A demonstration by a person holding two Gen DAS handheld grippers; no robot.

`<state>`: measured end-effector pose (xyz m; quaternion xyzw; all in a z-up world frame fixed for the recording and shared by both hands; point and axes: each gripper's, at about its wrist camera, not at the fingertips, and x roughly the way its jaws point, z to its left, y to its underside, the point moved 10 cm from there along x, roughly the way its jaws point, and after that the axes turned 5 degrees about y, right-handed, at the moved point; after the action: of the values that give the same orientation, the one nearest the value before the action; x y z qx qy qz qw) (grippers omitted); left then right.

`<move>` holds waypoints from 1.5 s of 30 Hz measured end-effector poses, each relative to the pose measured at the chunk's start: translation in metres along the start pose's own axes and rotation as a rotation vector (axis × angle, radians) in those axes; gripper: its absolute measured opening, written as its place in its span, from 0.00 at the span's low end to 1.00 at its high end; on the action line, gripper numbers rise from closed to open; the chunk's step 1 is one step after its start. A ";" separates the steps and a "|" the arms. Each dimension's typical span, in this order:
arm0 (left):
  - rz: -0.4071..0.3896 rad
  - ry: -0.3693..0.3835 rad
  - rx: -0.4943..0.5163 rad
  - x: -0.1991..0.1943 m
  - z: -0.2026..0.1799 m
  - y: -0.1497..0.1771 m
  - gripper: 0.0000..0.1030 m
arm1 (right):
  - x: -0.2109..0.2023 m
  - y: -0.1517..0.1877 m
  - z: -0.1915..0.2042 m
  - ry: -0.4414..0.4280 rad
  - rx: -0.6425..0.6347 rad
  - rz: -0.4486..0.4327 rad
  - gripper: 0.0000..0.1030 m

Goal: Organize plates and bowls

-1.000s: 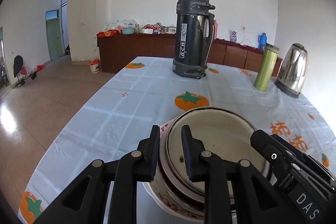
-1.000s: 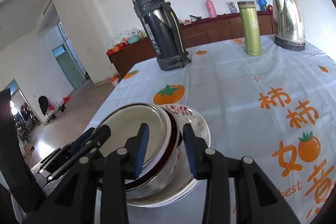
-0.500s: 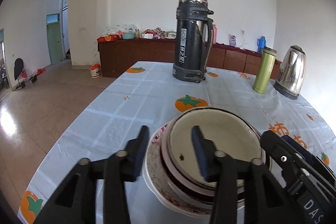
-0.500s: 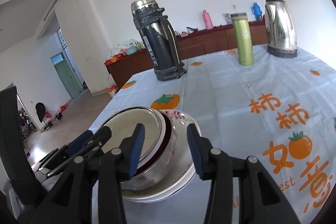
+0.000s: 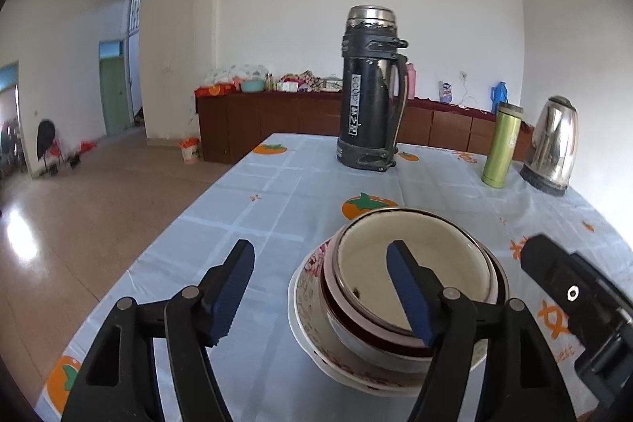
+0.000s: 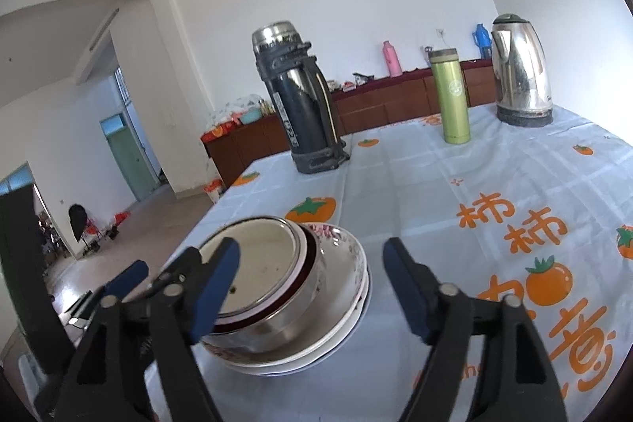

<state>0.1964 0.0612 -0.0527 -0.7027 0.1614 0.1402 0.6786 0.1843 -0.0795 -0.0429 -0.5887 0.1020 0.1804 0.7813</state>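
Note:
A stack of nested bowls [image 5: 411, 287] sits on floral white plates [image 5: 308, 307] near the table's front edge. The top bowl is cream inside, with a dark red rim below it. My left gripper [image 5: 324, 293] is open and empty, above and behind the stack's left side. In the right wrist view the same stack [image 6: 277, 287] rests on the plates [image 6: 348, 263]. My right gripper [image 6: 312, 293] is open and empty, its jaws wide on either side of the stack, raised clear of it. The left gripper's blue fingertips [image 6: 126, 275] show at the left there.
A tall black thermos [image 5: 370, 93], a green flask [image 5: 502, 145] and a steel kettle [image 5: 552, 145] stand at the table's far side. The tablecloth [image 6: 494, 184] has orange persimmon prints. The table's left edge drops to open floor [image 5: 79, 208].
Both grippers opened wide, let go of the bowl stack's rim and pulled back. The stack stays on the plates.

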 end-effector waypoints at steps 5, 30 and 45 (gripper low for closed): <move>-0.042 -0.010 0.086 -0.013 -0.014 0.000 0.70 | -0.014 0.000 0.011 -0.001 -0.055 -0.039 0.77; -0.088 0.040 0.069 -0.041 -0.018 0.003 0.86 | -0.044 0.003 0.000 0.023 -0.049 -0.117 0.99; -0.176 0.038 0.082 -0.076 -0.016 0.000 0.87 | -0.078 -0.003 0.001 0.043 -0.065 -0.222 1.00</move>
<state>0.1267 0.0479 -0.0201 -0.6884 0.1174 0.0598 0.7132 0.1138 -0.0915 -0.0109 -0.6252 0.0468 0.0835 0.7746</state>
